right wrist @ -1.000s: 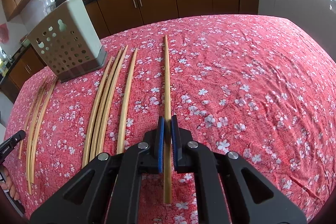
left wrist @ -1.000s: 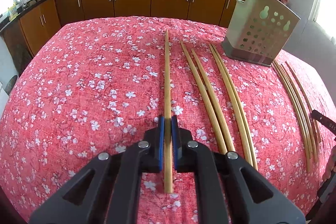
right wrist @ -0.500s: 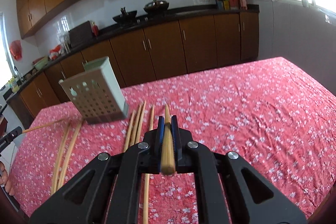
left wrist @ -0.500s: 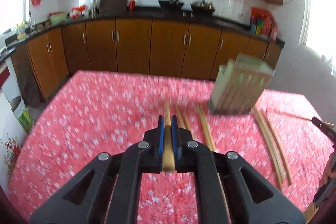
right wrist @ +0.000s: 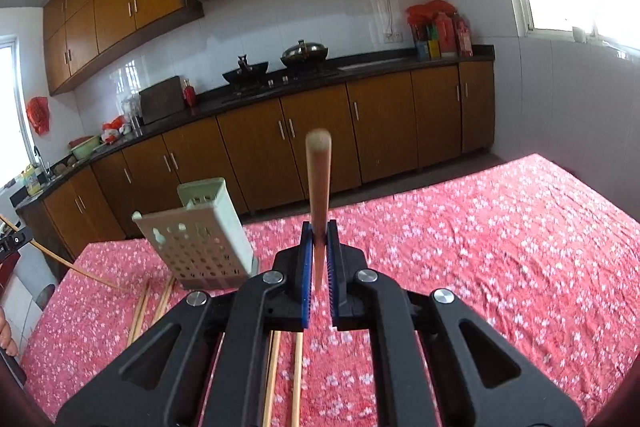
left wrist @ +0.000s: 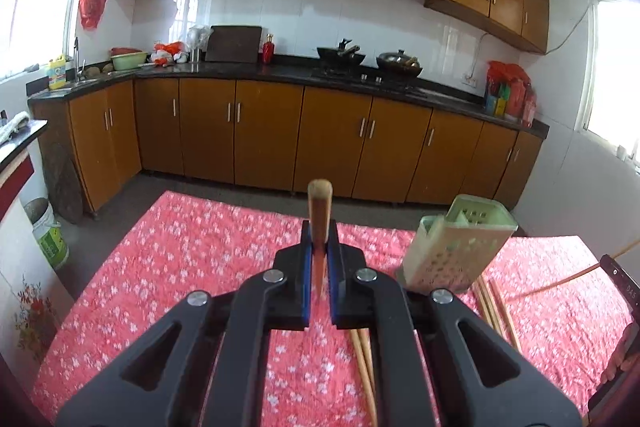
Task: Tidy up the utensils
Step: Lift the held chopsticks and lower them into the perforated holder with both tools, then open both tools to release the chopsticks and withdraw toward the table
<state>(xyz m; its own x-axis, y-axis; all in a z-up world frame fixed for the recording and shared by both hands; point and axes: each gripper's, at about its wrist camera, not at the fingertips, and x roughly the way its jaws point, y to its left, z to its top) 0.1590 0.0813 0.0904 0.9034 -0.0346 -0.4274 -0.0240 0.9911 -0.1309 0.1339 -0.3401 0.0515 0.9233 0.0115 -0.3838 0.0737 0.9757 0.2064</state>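
In the left wrist view my left gripper (left wrist: pixel 319 255) is shut on a bamboo chopstick (left wrist: pixel 320 203) that points forward and up, lifted above the table. My right gripper (right wrist: pixel 319 255) is likewise shut on another chopstick (right wrist: pixel 318 183), also raised. A pale perforated utensil holder (left wrist: pixel 456 247) stands on the red floral tablecloth (left wrist: pixel 180 259), ahead and to the right of the left gripper. In the right wrist view the holder (right wrist: pixel 200 247) is ahead on the left. Several loose chopsticks (left wrist: pixel 362 355) (right wrist: pixel 154 303) lie on the cloth near the holder.
Brown kitchen cabinets (left wrist: pixel 260 135) and a dark counter with pans run behind the table's far edge. A white bucket (left wrist: pixel 48 235) stands on the floor at the left. A hand (left wrist: pixel 618 363) shows at the right edge of the left wrist view.
Both grippers have risen off the cloth with their chopsticks and tipped upward, so the views now take in the cabinets and wall. The holder and the loose chopsticks have stayed in place.
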